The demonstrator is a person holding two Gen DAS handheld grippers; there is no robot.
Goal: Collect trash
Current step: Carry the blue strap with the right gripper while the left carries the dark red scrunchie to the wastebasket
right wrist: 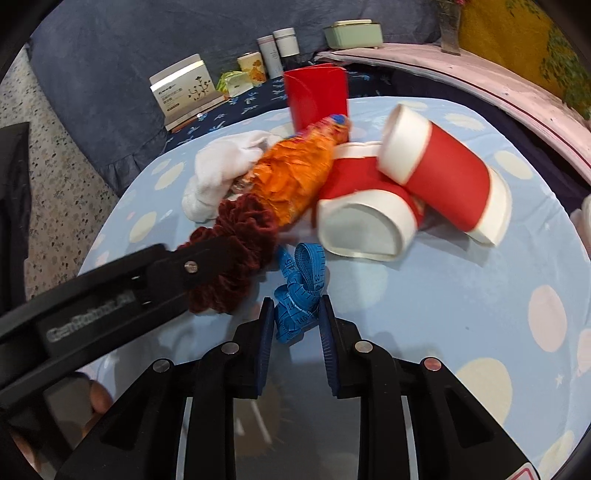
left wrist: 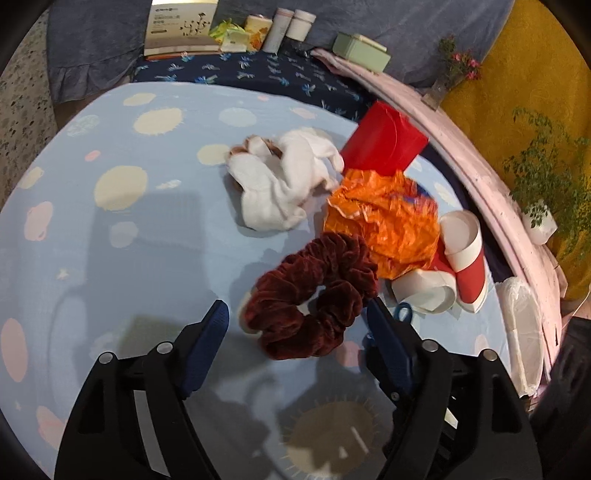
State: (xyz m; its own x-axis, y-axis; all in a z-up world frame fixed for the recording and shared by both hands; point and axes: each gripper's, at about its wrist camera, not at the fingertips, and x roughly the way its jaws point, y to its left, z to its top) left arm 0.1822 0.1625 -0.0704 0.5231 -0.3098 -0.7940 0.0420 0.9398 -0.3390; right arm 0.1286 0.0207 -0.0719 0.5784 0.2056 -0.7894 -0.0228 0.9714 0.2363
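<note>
A dark red velvet scrunchie (left wrist: 314, 291) lies on the pale blue spotted cloth (left wrist: 129, 240), between the jaws of my left gripper (left wrist: 297, 314). The jaws stand wide and the pads do not press on it. My right gripper (right wrist: 296, 312) is shut on a bunched blue tape measure (right wrist: 301, 291), which rests on the cloth. Just behind lie a crumpled orange wrapper (left wrist: 388, 221), two crushed red-and-white paper cups (right wrist: 439, 173) and a red carton (left wrist: 384, 142). A white cloth (left wrist: 284, 184) lies left of the wrapper. One left finger (right wrist: 199, 266) lies across the scrunchie in the right wrist view.
Boxes and jars (left wrist: 288, 26) stand at the back on a dark blue patterned cloth, with a pale green box (left wrist: 360, 51) beside them. A pink ledge (left wrist: 491, 184) curves along the right with plants behind it. A white plastic pack (left wrist: 521, 332) lies at the right edge. Speckled floor (right wrist: 59, 184) shows on the left.
</note>
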